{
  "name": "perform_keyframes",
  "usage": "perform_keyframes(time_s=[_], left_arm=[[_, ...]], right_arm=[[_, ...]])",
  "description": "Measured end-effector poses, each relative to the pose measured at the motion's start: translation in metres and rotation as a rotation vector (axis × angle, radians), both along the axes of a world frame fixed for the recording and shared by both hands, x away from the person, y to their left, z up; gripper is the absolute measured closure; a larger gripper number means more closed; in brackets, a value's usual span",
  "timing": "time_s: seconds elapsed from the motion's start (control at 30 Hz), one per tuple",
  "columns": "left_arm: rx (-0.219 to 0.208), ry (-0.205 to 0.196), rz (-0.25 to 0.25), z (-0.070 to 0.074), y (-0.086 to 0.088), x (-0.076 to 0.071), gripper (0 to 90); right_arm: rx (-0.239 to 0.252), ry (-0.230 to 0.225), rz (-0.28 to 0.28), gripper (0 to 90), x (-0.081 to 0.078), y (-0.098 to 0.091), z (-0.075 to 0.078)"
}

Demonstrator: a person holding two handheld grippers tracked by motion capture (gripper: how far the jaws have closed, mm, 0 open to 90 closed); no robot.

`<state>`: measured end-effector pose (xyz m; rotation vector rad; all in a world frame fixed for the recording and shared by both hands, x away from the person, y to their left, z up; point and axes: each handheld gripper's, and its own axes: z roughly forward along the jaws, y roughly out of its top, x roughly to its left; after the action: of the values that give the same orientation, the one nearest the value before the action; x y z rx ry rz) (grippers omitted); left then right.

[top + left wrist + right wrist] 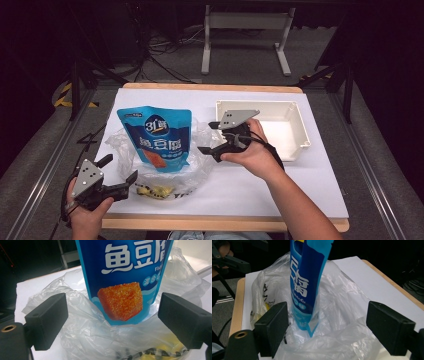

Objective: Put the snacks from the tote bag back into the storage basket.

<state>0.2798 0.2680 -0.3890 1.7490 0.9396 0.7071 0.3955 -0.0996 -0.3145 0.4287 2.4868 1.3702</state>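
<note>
A blue snack pouch with white characters and an orange cube picture stands upright inside a crumpled clear plastic bag on the white table. My left gripper is open at the bag's near left, its jaws on either side of the bag and the pouch farther off. My right gripper is open just right of the bag; the pouch shows edge-on between its jaws. Something yellow lies in the bag's near part.
A white rectangular tray sits at the back right of the table. The table's wooden edge runs along the front. Beyond the table are a dark floor, cables and a white frame.
</note>
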Motion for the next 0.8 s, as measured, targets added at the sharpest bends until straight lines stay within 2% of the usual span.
perform_keyframes(time_s=[0.33, 0.47, 0.57, 0.8], left_arm=[[-0.002, 0.000, -0.003, -0.001, -0.001, 0.001, 10.2], [0.000, 0.001, -0.004, -0.001, -0.001, 0.001, 10.2], [0.000, 0.001, -0.004, -0.001, -0.001, 0.001, 10.2], [0.000, 0.001, -0.004, -0.001, 0.000, 0.001, 10.2]], right_arm=[[0.017, 0.013, 0.049, 14.7, 0.008, 0.030, -0.010], [0.020, -0.004, 0.066, 14.0, 0.009, 0.041, -0.014], [0.023, 0.006, 0.079, 13.4, 0.011, 0.049, -0.017], [0.033, 0.006, 0.096, 12.7, 0.015, 0.062, -0.024]])
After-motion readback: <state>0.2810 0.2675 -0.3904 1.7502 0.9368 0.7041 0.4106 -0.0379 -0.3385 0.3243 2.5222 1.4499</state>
